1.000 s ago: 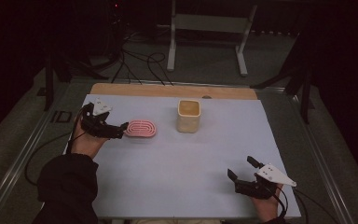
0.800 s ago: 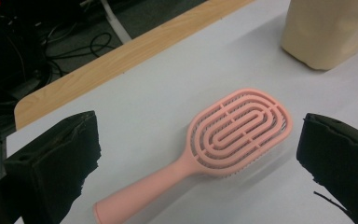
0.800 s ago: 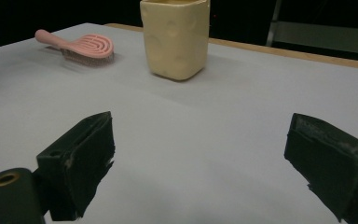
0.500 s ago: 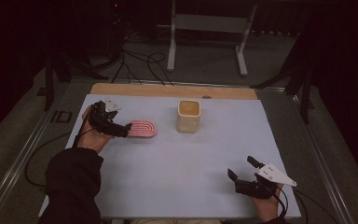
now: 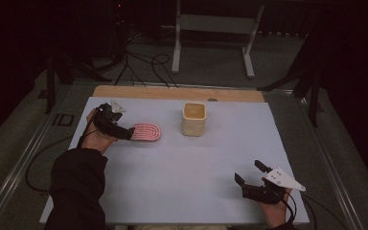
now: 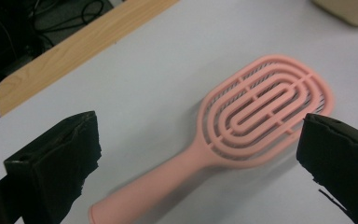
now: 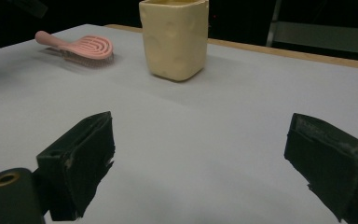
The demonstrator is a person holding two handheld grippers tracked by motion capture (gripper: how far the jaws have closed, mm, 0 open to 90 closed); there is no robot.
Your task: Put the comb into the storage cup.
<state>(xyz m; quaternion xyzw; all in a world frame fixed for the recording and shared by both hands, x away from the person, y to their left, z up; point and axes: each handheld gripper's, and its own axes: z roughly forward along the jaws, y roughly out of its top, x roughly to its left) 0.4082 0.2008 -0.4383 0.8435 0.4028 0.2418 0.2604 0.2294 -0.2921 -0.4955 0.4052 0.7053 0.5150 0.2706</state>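
1 pink hairbrush [image 6: 242,135] between open left tool [image 6: 200,154] jaws, untouched

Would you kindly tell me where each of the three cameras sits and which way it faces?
High view: above the near edge, looking forward and down on the table; both forearms, left claw, right claw.
Left gripper view: on the left claw, looking down on the pink hairbrush; open black jaws.
Right gripper view: low on the right claw, facing the cream cup; open jaws.
All three share brush and cup.
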